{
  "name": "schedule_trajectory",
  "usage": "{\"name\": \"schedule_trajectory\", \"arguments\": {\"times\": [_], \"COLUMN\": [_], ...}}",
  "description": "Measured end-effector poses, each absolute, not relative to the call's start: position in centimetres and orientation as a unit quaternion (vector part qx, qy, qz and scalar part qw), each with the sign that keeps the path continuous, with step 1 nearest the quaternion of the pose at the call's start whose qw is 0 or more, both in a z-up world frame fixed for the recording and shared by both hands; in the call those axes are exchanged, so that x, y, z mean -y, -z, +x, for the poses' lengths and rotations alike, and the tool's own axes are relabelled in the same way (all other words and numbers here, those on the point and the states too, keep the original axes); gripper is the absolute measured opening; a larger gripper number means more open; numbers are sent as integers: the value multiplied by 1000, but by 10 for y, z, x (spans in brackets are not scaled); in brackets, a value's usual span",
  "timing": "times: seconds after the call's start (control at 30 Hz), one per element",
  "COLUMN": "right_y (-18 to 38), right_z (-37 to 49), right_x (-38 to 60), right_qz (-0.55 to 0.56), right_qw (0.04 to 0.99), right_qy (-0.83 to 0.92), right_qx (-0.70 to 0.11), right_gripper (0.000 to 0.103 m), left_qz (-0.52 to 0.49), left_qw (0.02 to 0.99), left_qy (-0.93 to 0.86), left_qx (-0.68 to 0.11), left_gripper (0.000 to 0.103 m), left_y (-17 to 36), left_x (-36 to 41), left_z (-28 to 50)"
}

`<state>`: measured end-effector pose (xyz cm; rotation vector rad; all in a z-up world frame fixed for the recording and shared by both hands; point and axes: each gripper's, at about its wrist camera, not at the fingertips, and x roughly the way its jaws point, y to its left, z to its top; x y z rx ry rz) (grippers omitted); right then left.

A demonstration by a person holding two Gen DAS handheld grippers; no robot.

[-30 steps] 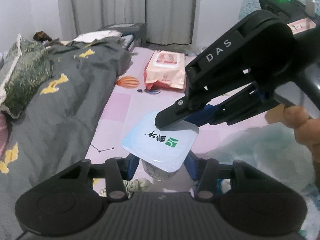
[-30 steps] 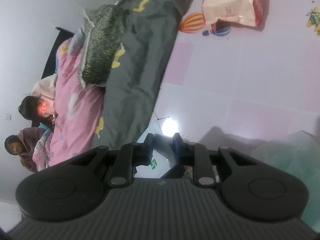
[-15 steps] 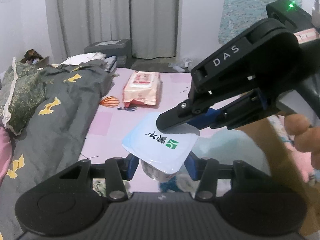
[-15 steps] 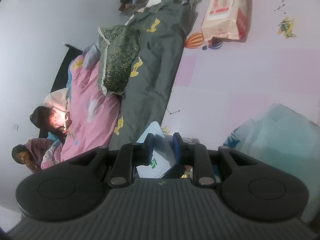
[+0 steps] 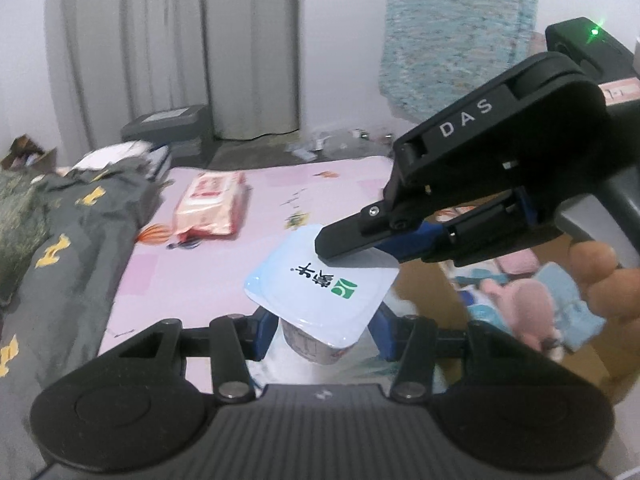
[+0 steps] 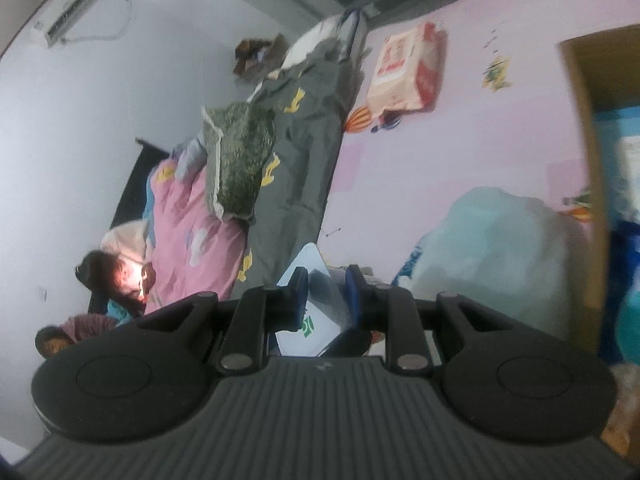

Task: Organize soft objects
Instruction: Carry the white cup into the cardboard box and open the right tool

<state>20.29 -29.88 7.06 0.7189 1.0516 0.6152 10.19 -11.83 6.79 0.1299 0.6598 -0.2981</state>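
Change: both claws have risen and swung with the yogurt cup (image 5: 320,308) from above the pink floor mat (image 5: 224,264) towards the cardboard box (image 6: 588,128) at the mat's right edge, which was out of the left view a second ago.
Meaning: the carry looks nearly done; the cup likely goes into the box.
Left claw (image 5: 320,334): clamped on the cup's body, under the lid.
Right claw (image 5: 332,246): pinched on the far edge of the cup's foil lid, jaws nearly together.
Cup: in the air, upright, between both claws.
Count: one cup, one wet-wipes pack (image 5: 210,208) near the mat's far edge, one box, one pink plush (image 5: 532,304) inside it, two people on the bedding (image 6: 192,240).
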Motion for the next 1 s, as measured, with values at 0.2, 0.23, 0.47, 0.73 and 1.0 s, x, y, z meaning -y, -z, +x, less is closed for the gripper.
{"name": "schedule_trajectory", "arguments": {"times": [0.2, 0.23, 0.47, 0.73, 1.0], "right_y": [-82, -84, -79, -38, 24], "right_z": [159, 151, 89, 58, 75], "right_x": [356, 367, 441, 499, 516], "right_qz": [360, 366, 401, 431, 444], "right_qw": [777, 780, 790, 765, 724], "right_qy": [-250, -240, -168, -96, -66], "right_qx": [-452, -447, -432, -468, -524], "right_gripper": [21, 21, 22, 23, 23], "left_qz": [82, 84, 85, 77, 109], "left_qw": [926, 922, 884, 821, 786], "left_qy": [205, 216, 308, 362, 346], "left_qx": [-307, -310, -341, -435, -501], "left_gripper": [50, 50, 51, 50, 50], "left_y": [-76, -77, -66, -20, 28], "left_x": [158, 166, 219, 272, 302], "left_z": [83, 80, 66, 82, 99]}}
